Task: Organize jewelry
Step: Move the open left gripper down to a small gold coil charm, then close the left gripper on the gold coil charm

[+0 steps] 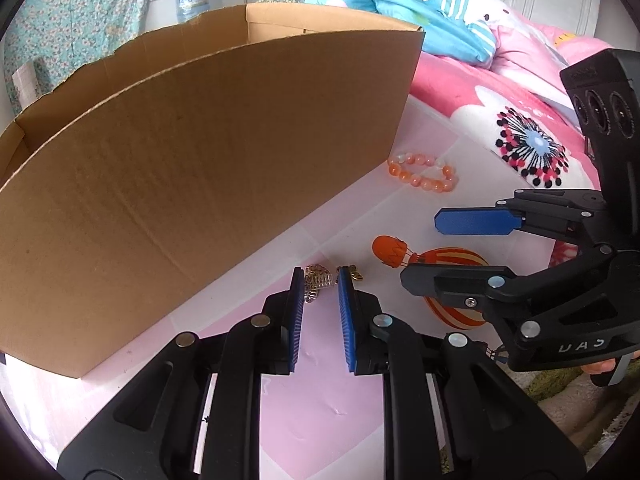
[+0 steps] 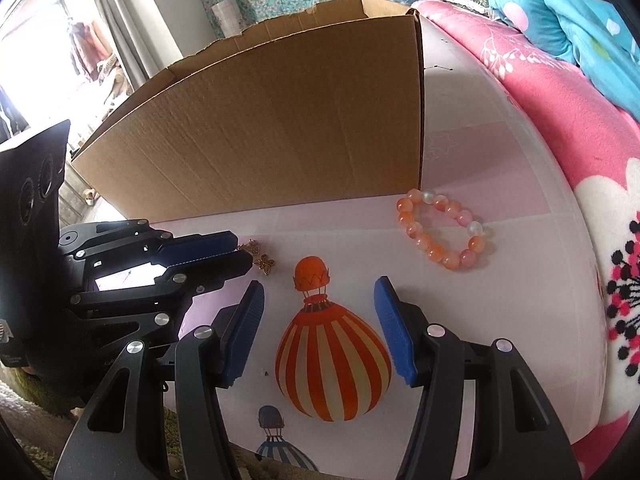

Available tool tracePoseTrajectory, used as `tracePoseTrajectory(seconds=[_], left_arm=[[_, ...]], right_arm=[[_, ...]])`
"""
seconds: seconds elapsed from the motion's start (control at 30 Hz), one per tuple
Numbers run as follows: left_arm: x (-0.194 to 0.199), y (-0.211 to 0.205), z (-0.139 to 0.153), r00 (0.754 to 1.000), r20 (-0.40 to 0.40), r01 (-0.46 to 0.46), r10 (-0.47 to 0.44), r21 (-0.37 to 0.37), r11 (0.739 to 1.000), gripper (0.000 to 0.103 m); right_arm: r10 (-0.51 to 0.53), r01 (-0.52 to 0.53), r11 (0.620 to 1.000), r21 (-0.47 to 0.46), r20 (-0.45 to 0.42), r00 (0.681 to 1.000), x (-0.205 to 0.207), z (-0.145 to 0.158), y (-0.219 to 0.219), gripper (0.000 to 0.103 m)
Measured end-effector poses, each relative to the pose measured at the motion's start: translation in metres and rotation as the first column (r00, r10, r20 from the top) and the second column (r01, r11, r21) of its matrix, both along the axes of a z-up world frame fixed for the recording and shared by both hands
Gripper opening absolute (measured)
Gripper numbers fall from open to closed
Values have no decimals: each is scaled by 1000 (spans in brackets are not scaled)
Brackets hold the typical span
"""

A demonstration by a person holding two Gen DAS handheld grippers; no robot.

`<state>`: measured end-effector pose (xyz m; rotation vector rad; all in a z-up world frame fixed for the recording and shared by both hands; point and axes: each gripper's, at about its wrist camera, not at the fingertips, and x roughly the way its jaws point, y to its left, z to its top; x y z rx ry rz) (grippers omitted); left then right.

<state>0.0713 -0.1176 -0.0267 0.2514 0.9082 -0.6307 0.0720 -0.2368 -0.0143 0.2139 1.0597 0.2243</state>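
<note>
- A large open cardboard box [image 1: 200, 180] [image 2: 280, 128] stood on the pink-covered tabletop [image 2: 460, 152], its long plain side facing both cameras.
- The left tool [image 1: 321, 280] [image 2: 242, 254] was low in front of that side of the box, near its middle, with its tips at the tabletop.
- Its blue pads [image 1: 297, 320] were narrowed to a slim gap, and a small gold chain [image 1: 314, 280] [image 2: 250, 246] lay bunched between the tips.
- Whether the pads were actually pinching the chain could not be told.
- A gold butterfly charm [image 1: 354, 274] [image 2: 266, 264] lay just outside the tool's right finger, on the side away from the box.
- The right tool [image 1: 422, 248] [image 2: 319, 286] was further out from the box's front and was about half open with nothing between its pads.
- Under it, the cover showed an orange-striped balloon picture [image 2: 334, 364] [image 1: 456, 256].
- An orange and pink bead bracelet [image 1: 424, 180] [image 2: 434, 255] lay flat on the tabletop just off the box's front right corner, untouched and well apart from both tools.
- A pink flowered blanket [image 2: 560, 120] was to the right of the box, past the tabletop's edge.
</note>
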Motion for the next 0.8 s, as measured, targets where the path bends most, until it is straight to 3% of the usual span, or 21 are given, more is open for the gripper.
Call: tracePoseTrajectory(seconds=[0.8], left_arm=[[15,5,2,998,-40,-41,39,-35,999,18]], right_arm=[[0,0,1000,6,-1,1000,0,-1,0,56]])
